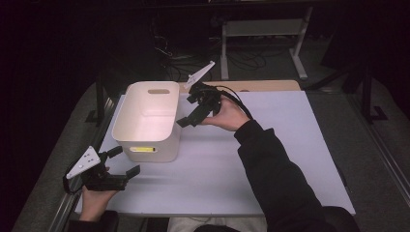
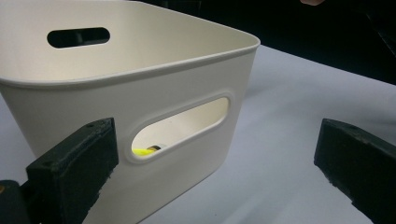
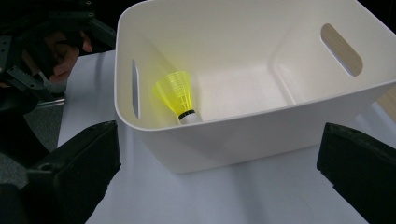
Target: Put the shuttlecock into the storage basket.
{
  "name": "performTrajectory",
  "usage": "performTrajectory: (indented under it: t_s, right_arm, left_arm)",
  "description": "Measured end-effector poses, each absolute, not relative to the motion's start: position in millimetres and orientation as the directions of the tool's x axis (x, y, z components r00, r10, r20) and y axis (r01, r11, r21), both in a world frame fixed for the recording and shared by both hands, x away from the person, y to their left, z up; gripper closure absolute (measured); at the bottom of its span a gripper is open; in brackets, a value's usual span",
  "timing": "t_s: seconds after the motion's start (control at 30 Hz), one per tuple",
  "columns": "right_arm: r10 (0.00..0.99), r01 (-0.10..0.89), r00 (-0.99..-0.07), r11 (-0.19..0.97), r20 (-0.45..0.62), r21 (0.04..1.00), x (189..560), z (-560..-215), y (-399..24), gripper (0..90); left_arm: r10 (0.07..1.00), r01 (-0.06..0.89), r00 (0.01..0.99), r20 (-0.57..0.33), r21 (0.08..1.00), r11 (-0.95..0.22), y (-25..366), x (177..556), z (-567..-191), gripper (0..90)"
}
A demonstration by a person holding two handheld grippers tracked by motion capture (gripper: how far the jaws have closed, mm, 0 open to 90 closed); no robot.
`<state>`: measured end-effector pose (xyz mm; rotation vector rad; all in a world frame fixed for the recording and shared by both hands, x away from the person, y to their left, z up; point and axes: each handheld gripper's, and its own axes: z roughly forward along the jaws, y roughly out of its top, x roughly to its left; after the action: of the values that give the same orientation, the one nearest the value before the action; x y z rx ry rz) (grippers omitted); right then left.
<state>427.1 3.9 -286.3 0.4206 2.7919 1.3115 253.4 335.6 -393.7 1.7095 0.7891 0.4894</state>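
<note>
A white plastic bin (image 1: 145, 140) stands on the left part of the table. Inside it lies a yellow shuttlecock (image 3: 176, 95), tipped against the near wall with its white cork down; it also shows through the handle slot as a yellow shuttlecock (image 2: 144, 150) (image 1: 142, 149). My left gripper (image 1: 124, 161) is open near the table's front left corner, pointing at the bin's slotted wall (image 2: 84, 112). My right gripper (image 1: 189, 108) is open just right of the bin, its jaws spread in front of the bin's rim (image 3: 243, 116). Neither gripper holds anything.
A pale sheet (image 1: 270, 154) covers the table, with bare room to the right of the bin. Table edges and a dark floor with cables and a white frame (image 1: 263, 29) lie beyond. In the right gripper view, the person's other hand (image 3: 65, 53) is at the upper left.
</note>
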Motion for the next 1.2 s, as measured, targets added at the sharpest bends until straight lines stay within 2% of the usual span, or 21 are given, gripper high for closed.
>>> performTrajectory:
  t_s: [1.2]
  right_arm:
    - [0.329, 0.270, -0.940, 0.550, 0.091, 0.790, 416, -297, -52, 0.0]
  left_arm:
    - [0.723, 0.255, 0.686, -0.076, 0.957, -0.141, 336, 253, -394, 0.0]
